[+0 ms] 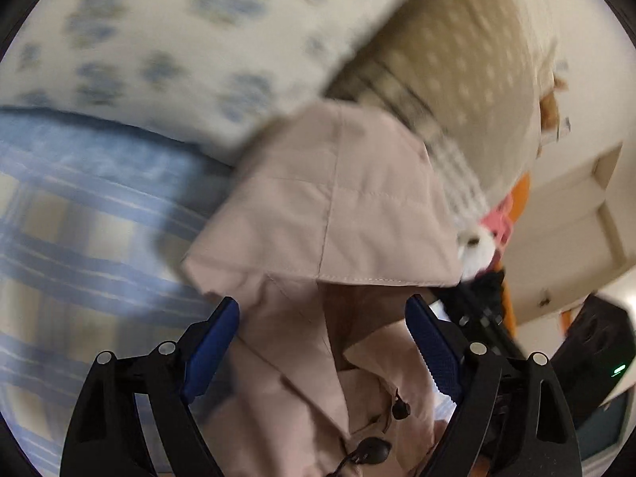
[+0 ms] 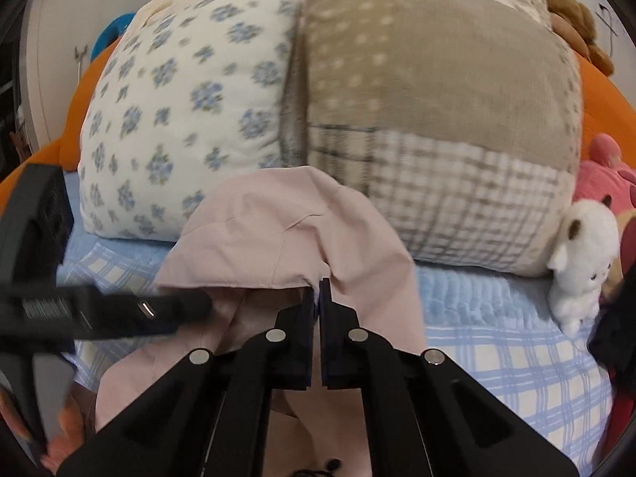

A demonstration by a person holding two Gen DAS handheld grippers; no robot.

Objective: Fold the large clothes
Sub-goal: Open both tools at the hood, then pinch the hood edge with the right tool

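A pale pink hooded jacket [image 1: 330, 214] lies over the blue checked bedsheet [image 1: 79, 230]. In the left wrist view my left gripper [image 1: 322, 306] is open, its blue pads [image 1: 210, 349] standing on either side of the hood's opening, with black drawstring toggles [image 1: 373, 451] below. In the right wrist view the same jacket [image 2: 278, 230] shows, and my right gripper [image 2: 320, 286] is shut on the hood's edge. The left gripper [image 2: 175, 306] enters that view from the left, beside the hood.
A big patchwork pillow [image 2: 357, 91] fills the back of the bed. A white plush toy [image 2: 580, 262] and a pink plush [image 2: 604, 175] sit at the right, an orange cushion [image 2: 87, 91] behind. A cabinet [image 1: 564, 230] stands right.
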